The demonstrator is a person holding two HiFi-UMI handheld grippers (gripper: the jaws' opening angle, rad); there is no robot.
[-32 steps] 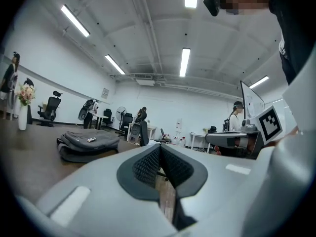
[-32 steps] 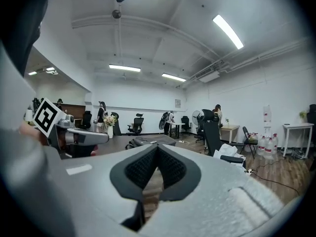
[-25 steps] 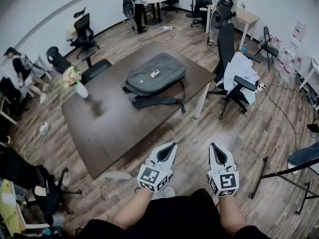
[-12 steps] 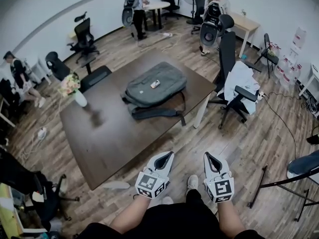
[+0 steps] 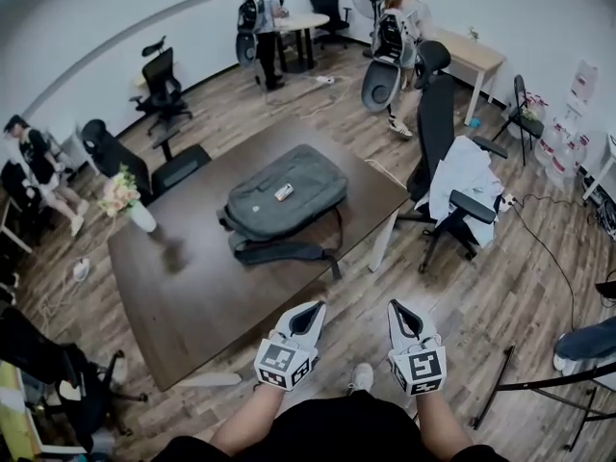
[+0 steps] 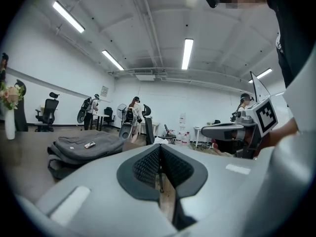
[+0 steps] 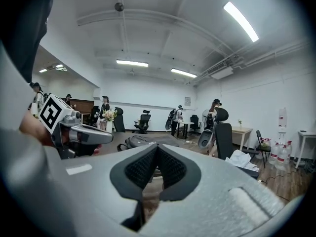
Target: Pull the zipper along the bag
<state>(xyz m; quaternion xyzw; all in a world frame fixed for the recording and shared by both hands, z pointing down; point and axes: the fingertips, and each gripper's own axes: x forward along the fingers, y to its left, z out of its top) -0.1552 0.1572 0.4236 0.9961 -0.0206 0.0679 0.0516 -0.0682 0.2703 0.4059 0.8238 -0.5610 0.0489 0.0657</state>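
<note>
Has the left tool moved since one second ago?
Yes. The left tool has moved forward: its tip is now nearer to the near edge of the table than before.

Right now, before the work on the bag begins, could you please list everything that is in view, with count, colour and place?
table: one, dark brown, middle of the room
bag: one, grey, lying on the far half of the table
small object: one, pale, on top of the bag; too small to identify
vase of flowers: one, white vase, left corner of the table
office chairs: several, black, around the table and near the walls
cloth: one, white, draped over the chair to the right of the table
other people: three, two standing at the back, one at the left edge
left gripper: one, white and grey, shut, empty, short of the table
right gripper: one, same colours, shut, empty, beside the left gripper
</note>
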